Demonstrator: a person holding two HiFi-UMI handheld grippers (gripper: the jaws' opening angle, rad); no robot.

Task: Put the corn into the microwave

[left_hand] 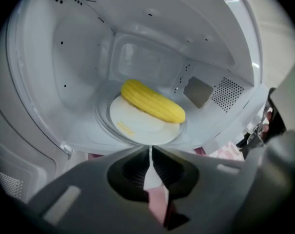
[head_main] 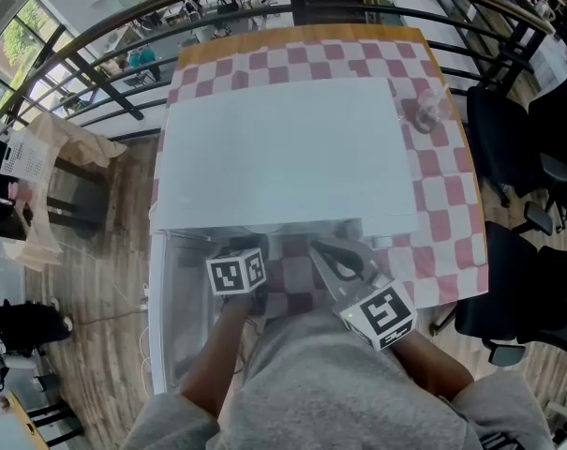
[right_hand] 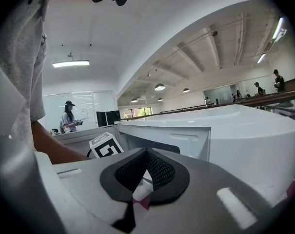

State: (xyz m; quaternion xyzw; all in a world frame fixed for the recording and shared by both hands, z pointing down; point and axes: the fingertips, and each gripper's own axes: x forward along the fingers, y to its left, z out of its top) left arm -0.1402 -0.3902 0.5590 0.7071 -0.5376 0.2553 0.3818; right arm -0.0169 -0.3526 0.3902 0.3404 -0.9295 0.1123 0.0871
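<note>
Closest in the head view is the person's grey shirt point(head_main: 330, 382), with both forearms reaching forward from it. Beyond spreads a table point(head_main: 447, 204) under a red-and-white check cloth, and on it stands the white microwave point(head_main: 283, 148), its door point(left_hand: 25, 155) swung open to the left. The left gripper point(left_hand: 151, 150) points down into the open cavity, its jaws pressed together with nothing between them. The right gripper point(right_hand: 147, 151) sits just beside it, outside the microwave's front, jaws likewise together and empty. Inside, a glass turntable point(left_hand: 101, 116) carries a white plate point(left_hand: 137, 128). The yellow corn point(left_hand: 152, 101) lies across the plate's far side, apart from both grippers.
</note>
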